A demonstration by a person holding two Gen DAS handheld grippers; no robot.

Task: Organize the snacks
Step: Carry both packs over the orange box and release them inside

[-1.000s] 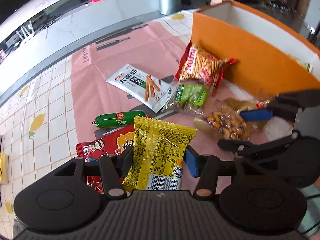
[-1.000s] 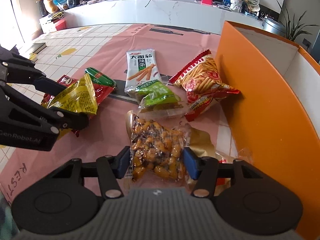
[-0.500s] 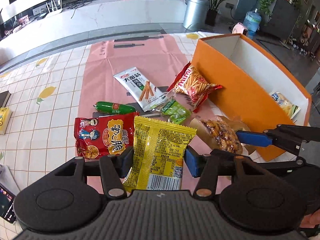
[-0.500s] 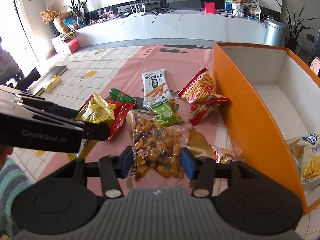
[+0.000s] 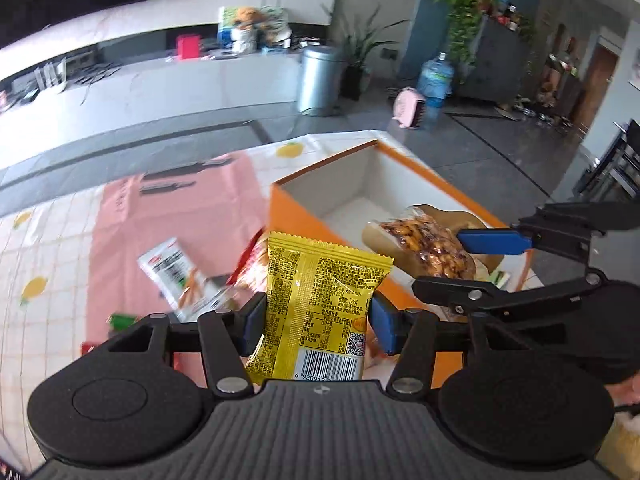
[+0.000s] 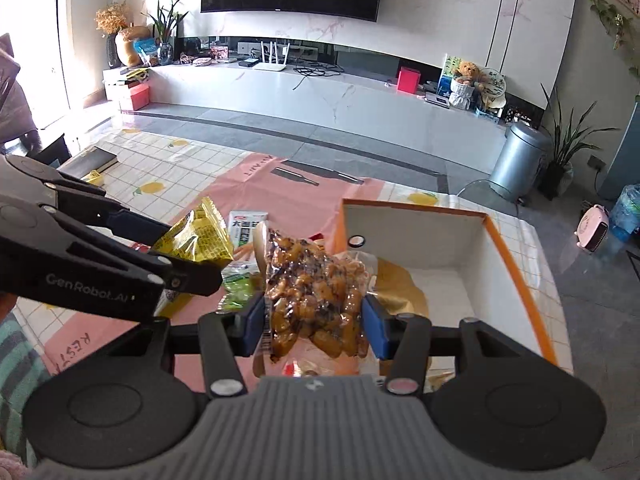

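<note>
My left gripper [image 5: 317, 322] is shut on a yellow snack packet [image 5: 320, 304] and holds it in the air beside the orange box's near wall [image 5: 296, 220]. My right gripper [image 6: 314, 324] is shut on a clear bag of brown nuts [image 6: 316, 288] and holds it over the white inside of the orange box [image 6: 516, 264]. The nut bag [image 5: 424, 246] and the right gripper [image 5: 460, 260] also show in the left wrist view, over the box. The left gripper [image 6: 188, 254] with the yellow packet [image 6: 196, 240] shows at the left of the right wrist view.
On the pink mat [image 5: 120, 248] lie a white breadstick packet [image 5: 176, 270], a red packet behind the yellow one [image 5: 250, 264] and a green packet [image 6: 238, 288]. Another packet lies at the box's near end [image 5: 498, 280]. A book [image 6: 90, 162] lies at the table's far left.
Both grippers have risen from the table with their packets. The right one has carried the nut bag rightward over the box; the left has moved toward the box.
</note>
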